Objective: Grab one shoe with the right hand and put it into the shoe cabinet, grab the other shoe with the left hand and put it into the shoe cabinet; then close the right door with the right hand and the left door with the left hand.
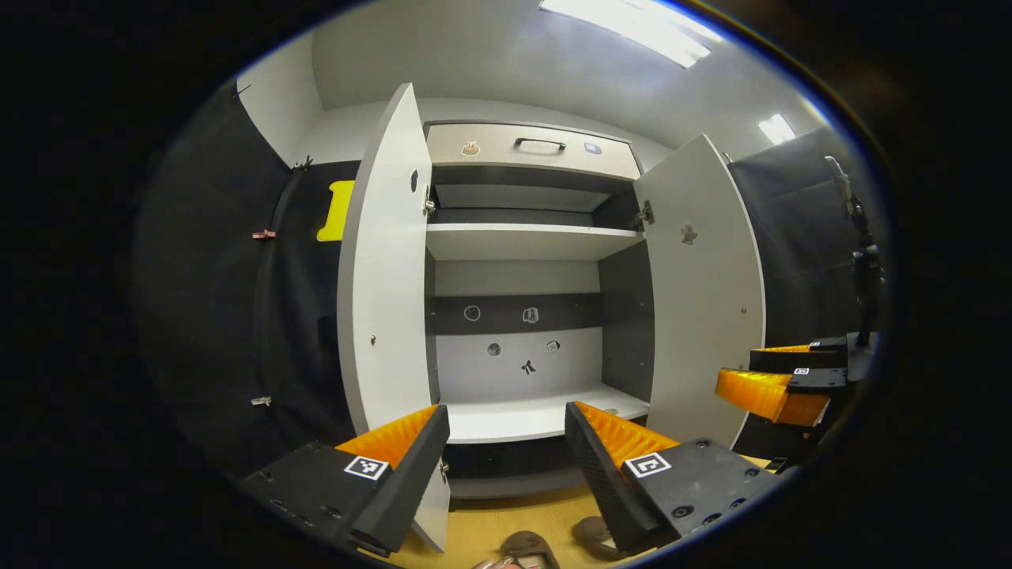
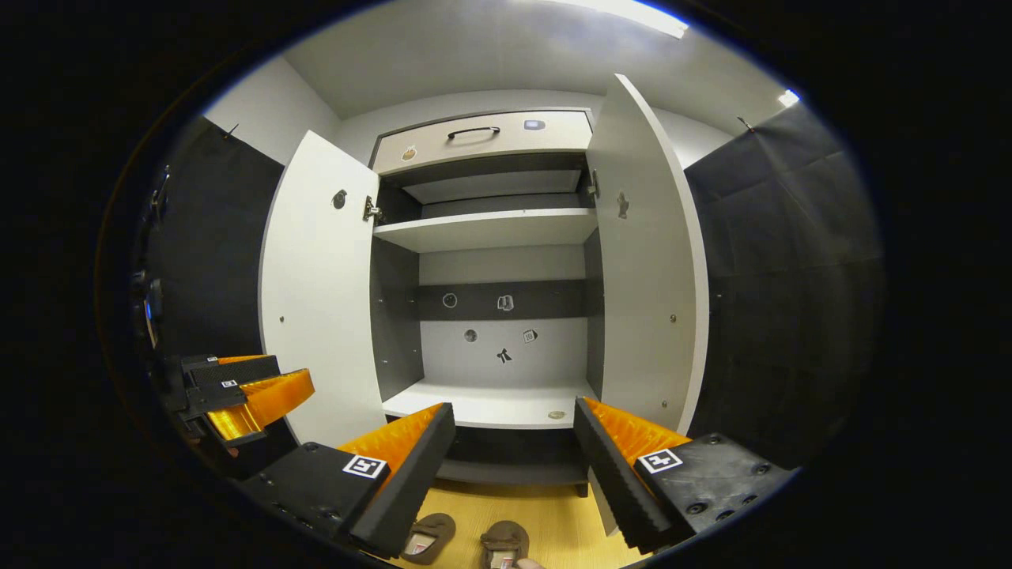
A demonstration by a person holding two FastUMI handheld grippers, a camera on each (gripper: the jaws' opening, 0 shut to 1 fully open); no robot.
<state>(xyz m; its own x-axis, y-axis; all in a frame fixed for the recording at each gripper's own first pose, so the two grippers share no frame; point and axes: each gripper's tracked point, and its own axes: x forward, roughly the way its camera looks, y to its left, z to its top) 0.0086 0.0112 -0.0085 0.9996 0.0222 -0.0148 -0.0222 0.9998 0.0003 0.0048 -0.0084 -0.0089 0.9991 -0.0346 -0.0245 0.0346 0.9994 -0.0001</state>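
The shoe cabinet [image 1: 522,241] [image 2: 490,229] stands ahead with both doors swung wide; its lower shelf [image 1: 538,415] [image 2: 490,407] is bare. Two brown shoes lie on the wooden floor below it, the left one [image 2: 427,537] [image 1: 526,547] and the right one [image 2: 504,544] [image 1: 591,531]. My left gripper [image 1: 506,442] hangs open above them, nothing between its fingers. My right gripper [image 2: 514,442] is open too, just over the shoes. Each gripper shows in the other's view: the right one [image 1: 779,383] at the far right, the left one [image 2: 245,391] at the far left.
The left door [image 1: 383,276] [image 2: 320,292] and right door [image 1: 704,292] [image 2: 648,269] jut out toward me. A drawer [image 1: 530,148] [image 2: 482,134] with a dark handle tops the cabinet. Black cloth walls stand on both sides. A stand [image 1: 862,261] rises at the right.
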